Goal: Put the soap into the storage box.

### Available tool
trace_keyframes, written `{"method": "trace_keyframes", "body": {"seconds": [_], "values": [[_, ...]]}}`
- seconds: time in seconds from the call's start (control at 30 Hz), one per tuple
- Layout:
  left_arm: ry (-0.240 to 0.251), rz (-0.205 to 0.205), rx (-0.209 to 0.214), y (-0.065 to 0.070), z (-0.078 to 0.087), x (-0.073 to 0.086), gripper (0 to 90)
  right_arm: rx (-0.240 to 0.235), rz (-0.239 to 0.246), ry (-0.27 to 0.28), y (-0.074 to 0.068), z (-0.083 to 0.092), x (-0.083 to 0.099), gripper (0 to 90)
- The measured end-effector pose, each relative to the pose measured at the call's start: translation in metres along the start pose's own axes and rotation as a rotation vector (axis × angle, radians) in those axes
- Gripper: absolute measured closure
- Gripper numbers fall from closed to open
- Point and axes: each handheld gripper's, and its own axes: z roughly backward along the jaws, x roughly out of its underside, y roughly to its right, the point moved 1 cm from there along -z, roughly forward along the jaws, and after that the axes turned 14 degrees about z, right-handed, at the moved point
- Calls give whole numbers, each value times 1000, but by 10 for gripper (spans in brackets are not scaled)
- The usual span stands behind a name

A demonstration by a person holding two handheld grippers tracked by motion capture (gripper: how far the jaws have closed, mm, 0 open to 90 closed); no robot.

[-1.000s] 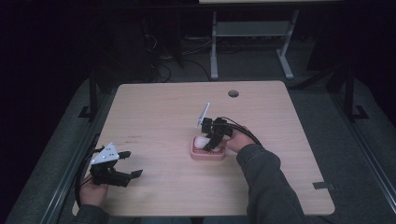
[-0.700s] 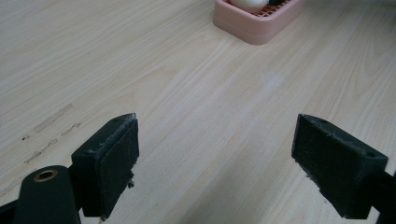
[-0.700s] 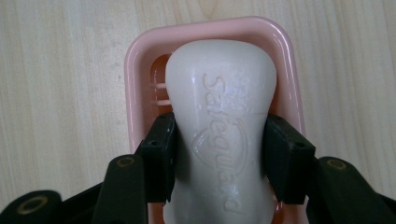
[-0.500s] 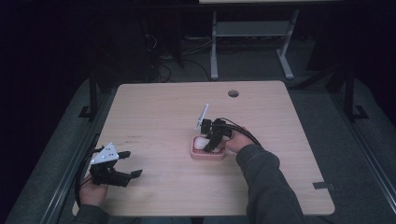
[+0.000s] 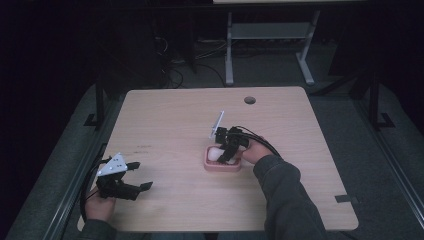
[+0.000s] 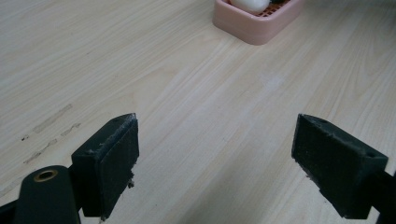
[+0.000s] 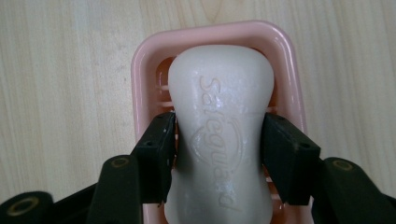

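The right gripper (image 7: 218, 140) sat over the pink soap dish (image 7: 140, 70), its jaws just easing apart beside the white soap bar (image 7: 219, 93); the left gripper (image 6: 215, 163) gaped wide over the table (image 6: 140, 56).

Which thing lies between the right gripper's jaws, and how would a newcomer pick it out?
Start at the wooden table; right of its middle sits a pink slotted dish. In it lies a white waisted soap bar with raised lettering, the right gripper astride its narrow middle.
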Motion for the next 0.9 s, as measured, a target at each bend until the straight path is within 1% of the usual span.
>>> {"method": "trace_keyframes", "body": {"seconds": [0.03, 0.07, 0.17, 0.33, 0.43, 0.53, 0.73, 0.9], "values": [[0, -2, 0, 0, 0, 0, 148, 6, 5, 10, 1, 1, 0, 443], [-1, -2, -1, 0, 0, 0, 148, 4, -1, 23, 1, 2, 0, 442], [0, -1, -1, 0, 0, 0, 148, 8, -5, 30, 0, 5, 1, 418], [-2, -3, -1, 0, 0, 0, 148, 9, -8, 35, -1, 7, 2, 403], [-3, -6, 0, 0, -1, 0, 148, 14, -11, 48, -2, 10, 3, 398], [-4, -6, 0, 1, -1, 0, 148, 23, -16, 70, -5, 13, 6, 391], [-4, -7, 0, 1, -1, 0, 148, 30, -32, 85, -7, 16, 13, 384], [-5, -7, 0, 1, -2, 0, 148, 47, -42, 100, -9, 22, 18, 365]]}}
